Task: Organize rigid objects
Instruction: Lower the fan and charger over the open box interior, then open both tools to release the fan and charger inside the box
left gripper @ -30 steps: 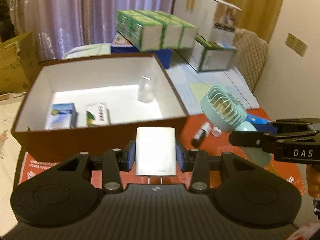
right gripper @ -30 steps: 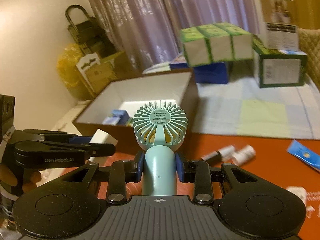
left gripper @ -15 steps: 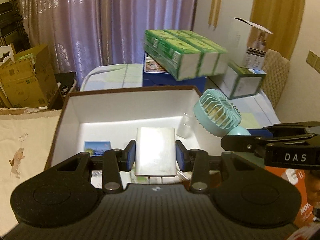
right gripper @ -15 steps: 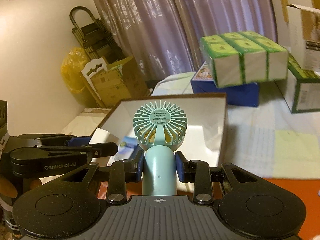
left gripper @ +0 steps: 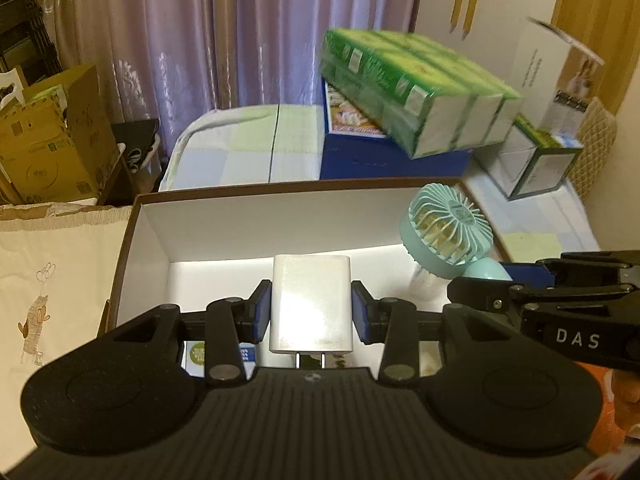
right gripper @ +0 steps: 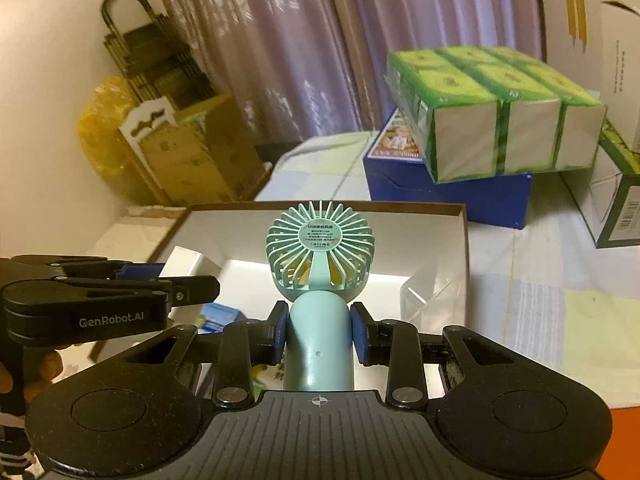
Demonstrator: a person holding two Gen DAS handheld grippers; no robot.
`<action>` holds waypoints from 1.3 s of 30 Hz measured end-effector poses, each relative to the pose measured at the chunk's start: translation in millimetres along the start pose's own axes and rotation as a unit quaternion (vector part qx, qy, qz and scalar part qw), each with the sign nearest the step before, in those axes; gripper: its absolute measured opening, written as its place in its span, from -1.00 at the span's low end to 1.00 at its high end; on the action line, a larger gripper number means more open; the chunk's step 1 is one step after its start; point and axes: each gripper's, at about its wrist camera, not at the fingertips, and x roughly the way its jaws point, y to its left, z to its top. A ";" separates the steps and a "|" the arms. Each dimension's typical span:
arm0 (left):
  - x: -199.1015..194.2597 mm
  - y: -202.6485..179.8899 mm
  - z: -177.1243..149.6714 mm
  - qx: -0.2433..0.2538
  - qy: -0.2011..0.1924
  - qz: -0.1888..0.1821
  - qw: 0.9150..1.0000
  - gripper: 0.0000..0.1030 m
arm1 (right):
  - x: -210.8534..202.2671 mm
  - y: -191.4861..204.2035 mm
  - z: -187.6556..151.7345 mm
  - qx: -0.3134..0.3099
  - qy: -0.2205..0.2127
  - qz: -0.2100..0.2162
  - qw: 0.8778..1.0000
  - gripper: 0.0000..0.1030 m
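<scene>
White plastic charger block (left gripper: 311, 305) sits clamped in my left gripper (left gripper: 311, 312), mint handheld fan (right gripper: 319, 312) in my right gripper (right gripper: 319, 338), both above the brown white-lined box (left gripper: 280, 220); I'd lower before releasing, clear of the cartons inside.

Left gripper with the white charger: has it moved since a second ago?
Yes. The left gripper, holding the white charger, has advanced from short of the brown box's near wall to over its interior.

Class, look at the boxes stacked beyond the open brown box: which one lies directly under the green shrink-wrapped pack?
The dark blue box. It is the only one the green pack rests on; the green-edged white carton stands apart at the right.
</scene>
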 end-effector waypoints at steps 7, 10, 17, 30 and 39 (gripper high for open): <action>45.6 12.6 3.5 -0.001 0.040 0.004 0.999 -0.31 | 42.9 -6.7 6.6 0.004 0.033 -0.023 0.999 -0.42; 60.7 17.1 2.8 -0.002 0.055 0.004 0.998 -0.31 | 58.5 -9.9 5.9 0.008 0.049 -0.031 0.998 -0.42; 84.7 23.3 5.6 0.001 0.073 0.001 0.997 -0.31 | 86.7 -15.5 5.5 0.018 0.074 -0.043 0.996 -0.42; 117.7 29.2 12.2 0.008 0.087 0.002 0.996 -0.31 | 109.4 -15.5 8.2 0.008 0.068 -0.049 0.996 -0.33; 107.2 28.5 17.5 0.019 0.045 0.014 0.999 0.20 | 104.5 -15.2 5.8 0.006 0.068 -0.044 0.997 0.07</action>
